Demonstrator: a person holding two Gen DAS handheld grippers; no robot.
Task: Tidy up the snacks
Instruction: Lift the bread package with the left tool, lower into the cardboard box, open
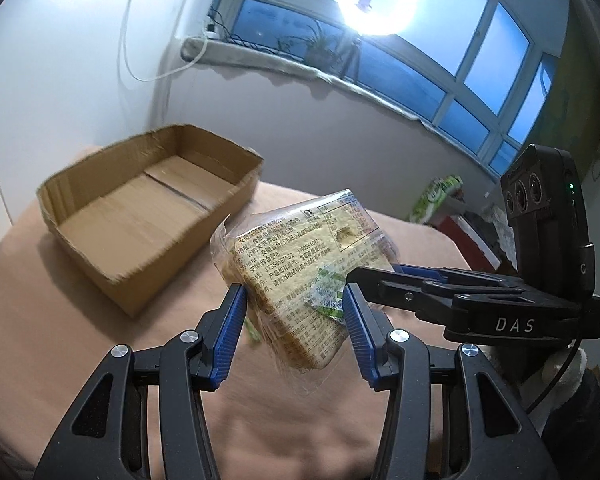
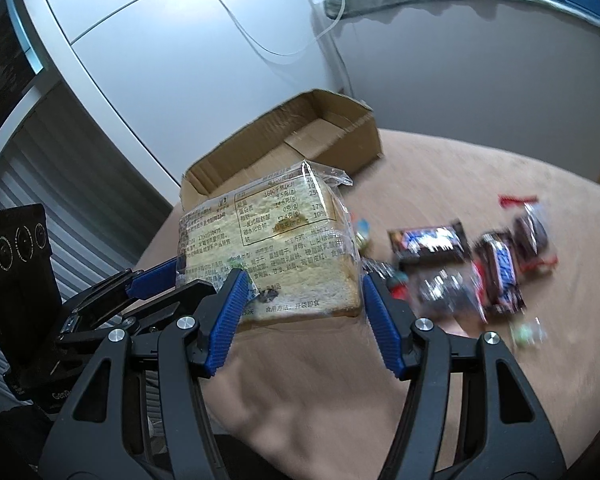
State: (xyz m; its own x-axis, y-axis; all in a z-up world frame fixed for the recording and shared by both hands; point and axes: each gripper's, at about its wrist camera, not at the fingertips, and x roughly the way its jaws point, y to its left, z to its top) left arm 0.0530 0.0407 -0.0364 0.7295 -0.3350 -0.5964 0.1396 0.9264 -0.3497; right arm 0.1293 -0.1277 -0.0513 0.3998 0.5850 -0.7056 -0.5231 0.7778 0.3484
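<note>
A wrapped bread slice pack (image 1: 300, 264) with printed label is held in the air above the tan cloth. My left gripper (image 1: 294, 304) is shut on its lower part, one blue pad on each side. My right gripper (image 2: 304, 288) also closes on the same pack (image 2: 272, 248) from the other side; in the left wrist view its fingers (image 1: 404, 280) come in from the right. An open cardboard box (image 1: 148, 204), with nothing seen inside, stands beyond the pack on the left; it also shows in the right wrist view (image 2: 300, 140).
Several wrapped chocolate bars and small candies (image 2: 472, 260) lie on the tan cloth (image 2: 460, 380) to the right of the pack. A white wall, a cabinet and a window sill stand behind the box.
</note>
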